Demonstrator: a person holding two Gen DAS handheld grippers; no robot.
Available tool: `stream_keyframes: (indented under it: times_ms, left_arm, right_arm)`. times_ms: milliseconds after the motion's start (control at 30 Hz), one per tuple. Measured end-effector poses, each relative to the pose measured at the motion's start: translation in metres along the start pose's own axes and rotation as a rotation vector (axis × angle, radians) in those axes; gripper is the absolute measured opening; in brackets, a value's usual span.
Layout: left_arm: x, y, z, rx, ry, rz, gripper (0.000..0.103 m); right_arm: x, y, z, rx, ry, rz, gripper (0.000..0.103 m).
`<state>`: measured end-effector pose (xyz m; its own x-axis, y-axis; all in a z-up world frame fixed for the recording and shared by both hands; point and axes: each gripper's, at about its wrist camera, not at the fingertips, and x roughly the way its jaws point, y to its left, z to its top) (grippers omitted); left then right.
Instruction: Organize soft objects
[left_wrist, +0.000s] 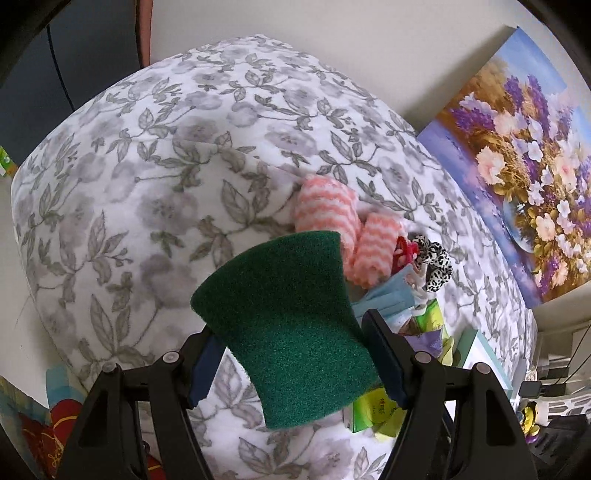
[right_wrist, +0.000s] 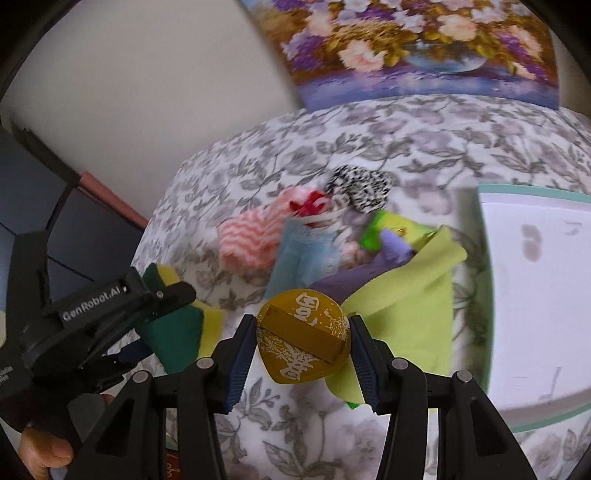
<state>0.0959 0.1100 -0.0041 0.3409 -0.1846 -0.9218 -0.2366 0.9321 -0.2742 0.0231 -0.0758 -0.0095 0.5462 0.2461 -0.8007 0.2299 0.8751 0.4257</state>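
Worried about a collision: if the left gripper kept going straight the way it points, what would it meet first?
Probably the floral bedcover near the pink striped cloths; the held green sponge would touch first. Depth is unclear.

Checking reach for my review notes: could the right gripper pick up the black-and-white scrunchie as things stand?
Probably not yet. The right gripper is already shut on a gold pouch, so its jaws are occupied. The scrunchie lies uncovered at the far side of the pile, with nothing on top.

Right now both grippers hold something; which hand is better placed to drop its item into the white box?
Right. The right gripper, holding the gold pouch, is beside the white box. The left gripper, holding the green-and-yellow sponge, is farther away, across the pile of soft items.
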Motion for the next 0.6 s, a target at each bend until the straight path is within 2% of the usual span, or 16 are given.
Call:
stream_keyframes:
  times_ms: [167, 333, 400, 467, 600]
  left_arm:
    - [0.012, -0.003, -0.003, 0.017, 0.039, 0.020, 0.075]
    - [0.022, 0.003, -0.004, -0.002, 0.075, 0.029, 0.075]
    - [0.021, 0.006, -0.002, -0.011, 0.067, 0.039, 0.075]
    - [0.021, 0.007, -0.002, -0.019, 0.066, 0.039, 0.075]
    - [0.022, 0.006, -0.002, -0.013, 0.075, 0.030, 0.075]
  right_arm:
    - [0.019, 0.000, -0.005, -0.043, 0.034, -0.112, 0.053]
    - [0.033, -0.002, -0.008, -0.039, 0.085, -0.105, 0.054]
    - [0.031, -0.002, -0.008, -0.036, 0.080, -0.091, 0.054]
    - [0.026, -0.003, -0.006, -0.029, 0.062, -0.076, 0.060]
    - [0.015, -0.008, -0.002, -0.011, 0.024, -0.060, 0.061]
